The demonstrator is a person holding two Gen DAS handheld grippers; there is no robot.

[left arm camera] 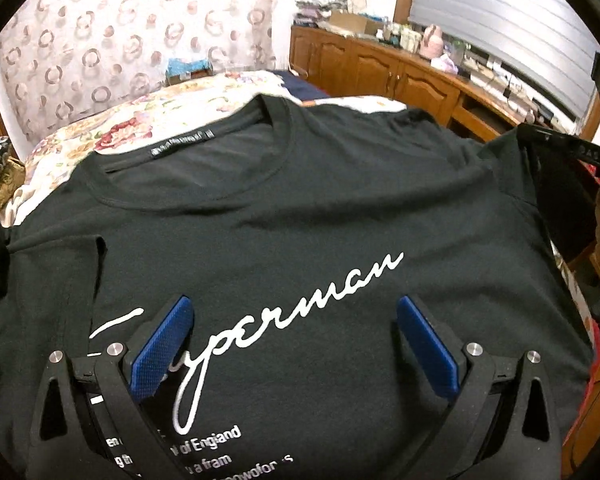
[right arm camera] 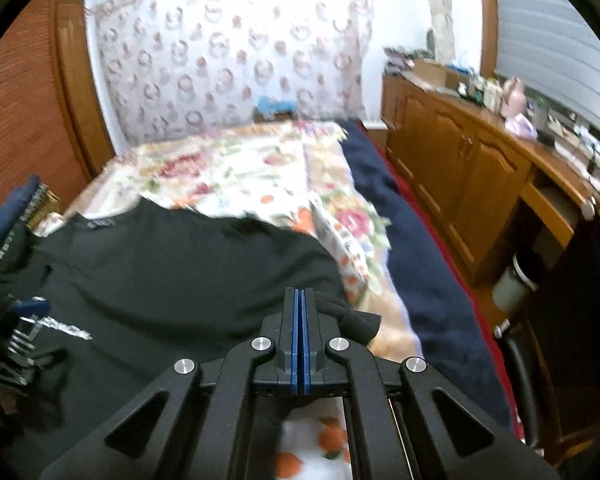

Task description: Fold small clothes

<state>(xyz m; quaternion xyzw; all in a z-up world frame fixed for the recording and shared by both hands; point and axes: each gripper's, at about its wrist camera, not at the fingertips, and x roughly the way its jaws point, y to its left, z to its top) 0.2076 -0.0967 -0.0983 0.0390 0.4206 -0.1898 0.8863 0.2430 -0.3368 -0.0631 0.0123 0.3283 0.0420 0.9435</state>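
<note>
Black T-shirt [left arm camera: 300, 216] with white "Superman" script lies spread front-up on the floral bedspread [right arm camera: 236, 176] of the bed. Above its chest the left gripper [left arm camera: 296, 344] hovers with blue pads wide apart, while the right gripper [right arm camera: 301, 320] is clamped on the sleeve [right arm camera: 356, 320], lifting it.

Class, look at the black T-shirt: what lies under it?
The black T-shirt lies spread on a floral bedspread, which shows beyond its collar and right edge. Beside that runs a dark blue blanket. Whatever lies directly beneath the shirt's middle is covered.
</note>
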